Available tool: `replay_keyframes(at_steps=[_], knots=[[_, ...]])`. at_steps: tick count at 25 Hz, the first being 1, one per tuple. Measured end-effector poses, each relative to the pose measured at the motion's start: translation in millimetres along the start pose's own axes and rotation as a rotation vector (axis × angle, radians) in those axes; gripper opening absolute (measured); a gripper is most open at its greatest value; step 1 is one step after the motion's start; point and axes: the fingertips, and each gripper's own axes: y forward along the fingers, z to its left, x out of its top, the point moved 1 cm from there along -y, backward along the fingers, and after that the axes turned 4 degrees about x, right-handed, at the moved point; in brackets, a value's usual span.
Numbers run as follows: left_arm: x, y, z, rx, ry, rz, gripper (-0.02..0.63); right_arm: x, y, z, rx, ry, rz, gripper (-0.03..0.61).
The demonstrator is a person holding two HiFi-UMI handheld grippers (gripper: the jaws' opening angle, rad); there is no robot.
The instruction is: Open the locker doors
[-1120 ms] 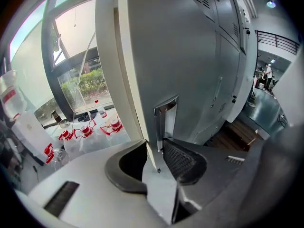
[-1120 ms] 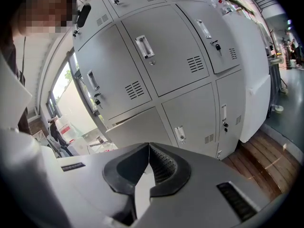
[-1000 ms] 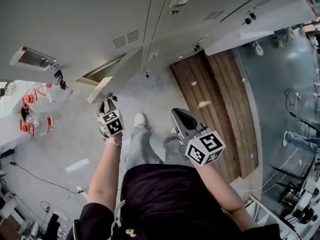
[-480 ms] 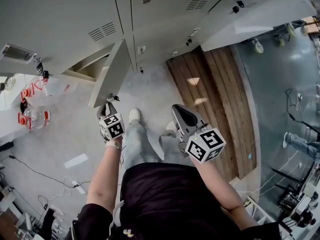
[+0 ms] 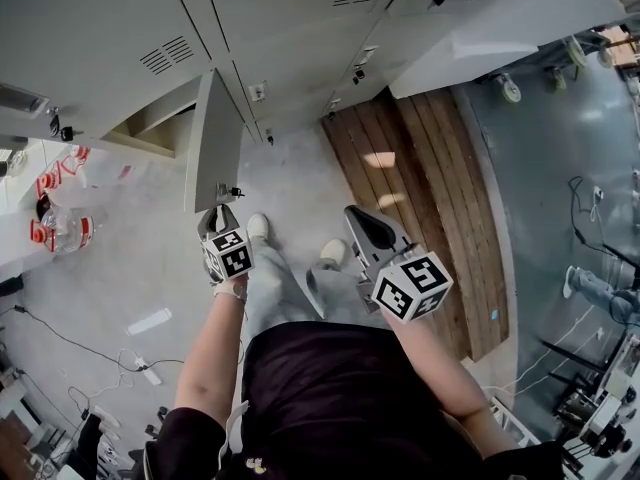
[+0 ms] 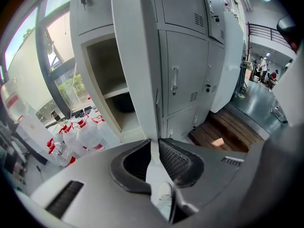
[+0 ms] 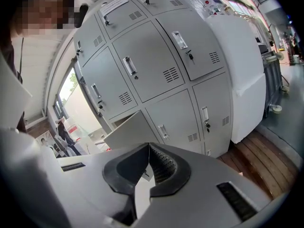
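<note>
Status: pinching open locker door (image 5: 215, 138) edge with left gripper (image 6: 154, 142), jaws just having been closing onto it; holding right gripper (image 7: 146, 147) fully closed, empty.

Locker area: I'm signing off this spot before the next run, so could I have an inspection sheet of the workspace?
Surface: grey floor; wooden boards in front of the right lockers.
Job's things: lockers mostly shut; one open door.
Clutter: red-capped bottles at left.
Grippers: left tool jaws have just been closing and are clamped on the open door's free edge; right tool shut, empty.
Cables: loose cables on the floor, lower left.
Surroundings: white unit beside the lockers; a bystander's leg far right.
</note>
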Motion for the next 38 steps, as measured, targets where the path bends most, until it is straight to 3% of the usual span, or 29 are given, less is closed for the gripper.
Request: replay_keyframes(at_steps=[9, 21, 29, 38], knots=[[0, -9, -50, -0.021, 0.009, -0.012, 0.066, -8, -38, -33, -0.024, 0.013, -0.013, 0.028], [14, -11, -118, -0.122, 0.09, -0.034, 0.046, -17, -71, -64, -0.077, 0.055, -0.047, 0.028], [27, -6, -153, -0.191, 0.157, -0.048, 0.039, -13, -94, -77, -0.134, 0.07, -0.078, 0.028], [41, 0, -178, -0.229, 0.166, -0.053, 0.038, -13, -119, -89, -0.189, 0.084, -0.112, 0.028]])
